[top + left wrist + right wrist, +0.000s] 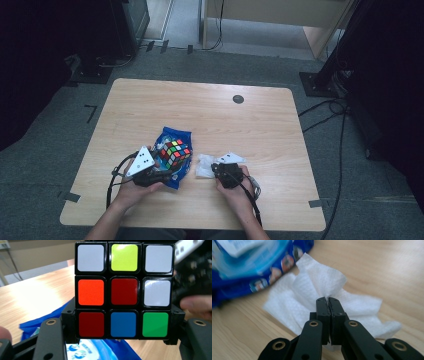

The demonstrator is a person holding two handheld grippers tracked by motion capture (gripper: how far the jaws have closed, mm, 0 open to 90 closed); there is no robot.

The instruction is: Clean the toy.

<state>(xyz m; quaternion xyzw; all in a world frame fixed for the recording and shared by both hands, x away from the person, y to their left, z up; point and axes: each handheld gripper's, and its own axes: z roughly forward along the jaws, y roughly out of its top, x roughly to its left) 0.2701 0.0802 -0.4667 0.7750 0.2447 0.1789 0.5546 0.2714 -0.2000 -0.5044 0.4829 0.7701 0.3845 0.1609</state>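
Observation:
A scrambled Rubik's cube [124, 290] sits clamped between the two black jaws of my left gripper [122, 325], its face of white, yellow, orange, red, blue and green squares toward the camera. In the high view the cube [175, 151] is held just above a blue wipes packet [172, 137] by the left gripper [169, 163]. My right gripper [328, 300] is shut on a raised fold of a crumpled white tissue [322, 282] lying on the table beside the blue packet [262, 272]. From above, the tissue [204, 165] lies just left of the right gripper [214, 168].
The wooden table [210, 115] has a dark round grommet [238, 99] near its back edge. Black cables [325, 107] trail over the grey floor at the right. Dark stands and furniture ring the table.

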